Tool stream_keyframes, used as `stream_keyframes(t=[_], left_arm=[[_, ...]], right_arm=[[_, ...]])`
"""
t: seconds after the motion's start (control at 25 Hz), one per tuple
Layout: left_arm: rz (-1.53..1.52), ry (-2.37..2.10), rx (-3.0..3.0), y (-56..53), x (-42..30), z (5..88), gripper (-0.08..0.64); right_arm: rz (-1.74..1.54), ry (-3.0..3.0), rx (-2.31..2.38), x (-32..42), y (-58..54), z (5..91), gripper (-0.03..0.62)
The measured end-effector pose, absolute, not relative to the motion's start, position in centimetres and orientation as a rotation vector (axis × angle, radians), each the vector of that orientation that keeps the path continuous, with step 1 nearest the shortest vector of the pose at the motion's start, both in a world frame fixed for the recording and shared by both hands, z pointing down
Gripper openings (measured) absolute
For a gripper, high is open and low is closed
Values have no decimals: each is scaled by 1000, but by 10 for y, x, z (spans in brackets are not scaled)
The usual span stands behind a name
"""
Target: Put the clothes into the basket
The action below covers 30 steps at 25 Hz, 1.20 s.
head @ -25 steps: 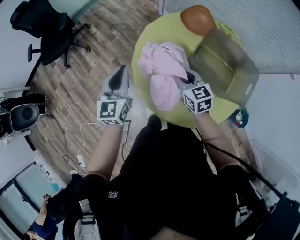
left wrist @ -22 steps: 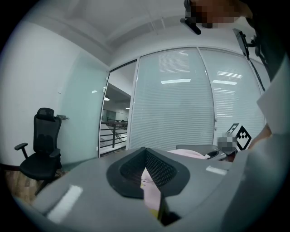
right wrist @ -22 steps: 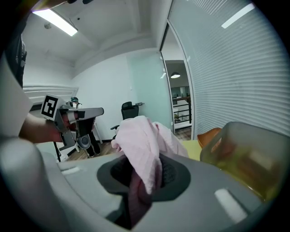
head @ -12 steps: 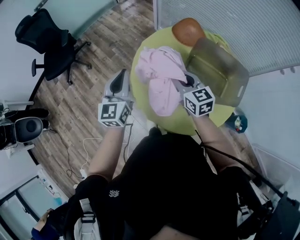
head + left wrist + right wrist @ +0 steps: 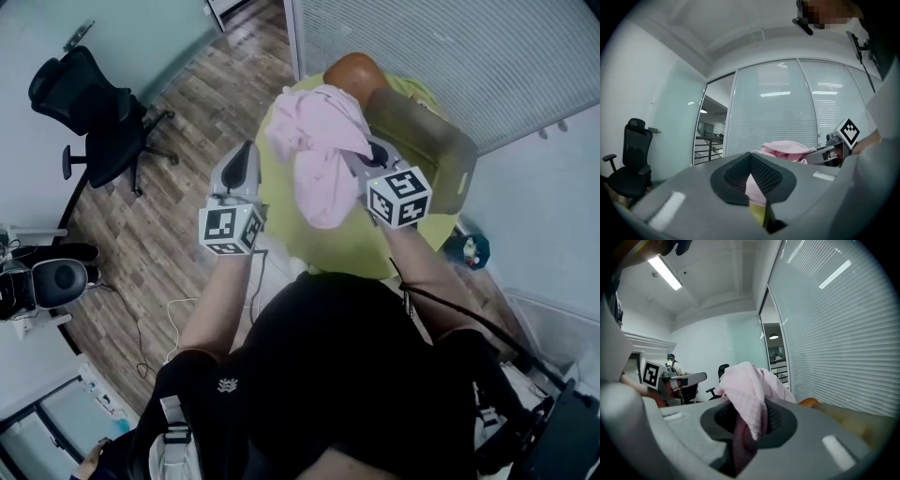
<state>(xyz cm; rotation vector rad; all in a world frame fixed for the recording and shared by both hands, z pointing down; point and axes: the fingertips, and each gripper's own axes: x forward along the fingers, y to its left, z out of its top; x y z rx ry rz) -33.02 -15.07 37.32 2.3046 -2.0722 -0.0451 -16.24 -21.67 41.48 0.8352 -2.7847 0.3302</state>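
Pink, one garment (image 5: 317, 141), one basket (image 5: 452, 142), two grippers (image 5: 246, 152) (image 5: 371, 150)

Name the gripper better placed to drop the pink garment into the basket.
Right. The right gripper is shut on the pink garment and sits beside the basket. The left gripper holds nothing and is on the garment's far side from the basket.

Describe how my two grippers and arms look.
The left gripper and right gripper both have smooth grey shells tapering toward the tip. Each carries a white cube printed with black square markers. Inside, the jaws are lined with dark mesh-textured pads. The forearms are bare below a black top. A thin dark cable runs beside the right arm.
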Motion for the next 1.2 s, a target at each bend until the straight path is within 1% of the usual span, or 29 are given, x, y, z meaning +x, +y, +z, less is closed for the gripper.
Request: stream_keyframes(t=[0.2,0.44,0.68,0.96,1.2], left_arm=[[-39,-2049,2363,-162,-309,362,6],[-44,-2020,2399,-176,-303,351,6],[-46,-1967,2455,-203,-270,368,6],[-59,-1881,2523,-212,-240,354,6],[-38,-1798,2584,-224,-209,358,6]], right_arm=[[307,-2800,913,-135,-233,397,85],[306,-2782,1027,-111,-249,381,84],[323,-2766,1134,-67,-272,397,84],[314,-2723,1262,-25,-273,380,85],[331,-2681,1379,16,-275,383,84]])
